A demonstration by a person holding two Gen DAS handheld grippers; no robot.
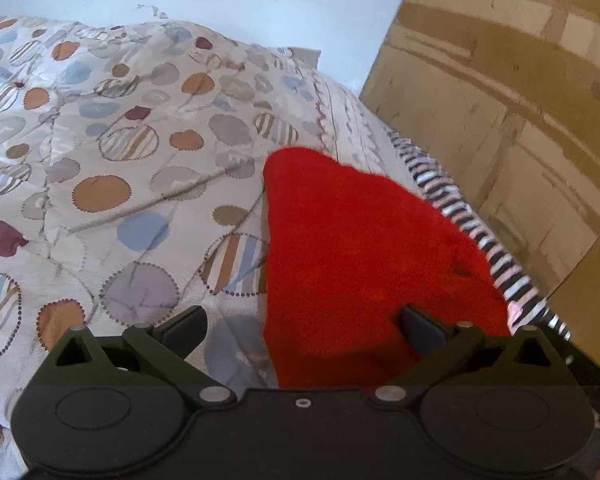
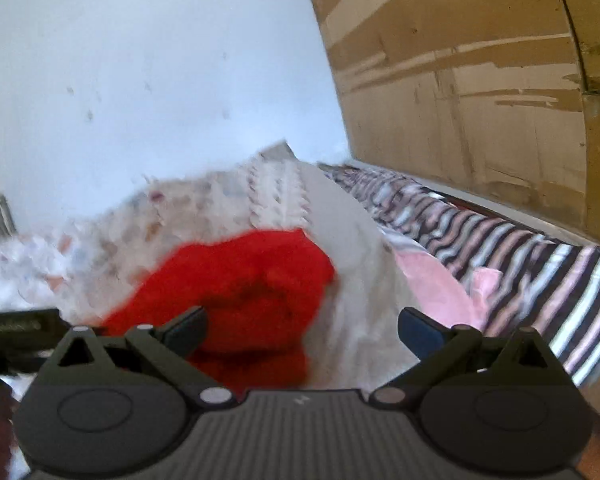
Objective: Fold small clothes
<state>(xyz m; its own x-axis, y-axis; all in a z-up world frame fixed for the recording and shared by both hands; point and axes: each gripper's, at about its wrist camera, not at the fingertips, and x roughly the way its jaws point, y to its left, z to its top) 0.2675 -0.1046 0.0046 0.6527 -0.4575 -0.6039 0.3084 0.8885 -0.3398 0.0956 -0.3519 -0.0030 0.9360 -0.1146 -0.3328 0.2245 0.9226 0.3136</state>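
A small red fleece garment (image 1: 352, 248) lies on a patterned bedspread (image 1: 100, 152), near its right edge. My left gripper (image 1: 302, 330) is open just above the garment's near end, its right finger (image 1: 422, 330) over the red cloth and its left finger (image 1: 184, 330) over the bedspread. In the right wrist view the same red garment (image 2: 244, 292) lies bunched and blurred. My right gripper (image 2: 302, 330) is open and empty, its left finger (image 2: 184, 330) in front of the red cloth. A pink garment (image 2: 436, 276) lies to the right.
A striped sheet (image 2: 520, 240) runs along the bed's right side, also seen in the left wrist view (image 1: 460, 204). Cardboard boxes (image 2: 480, 80) stand close on the right. A pale wall (image 2: 140, 80) is behind the bed. The other gripper's black body (image 2: 16, 328) shows at far left.
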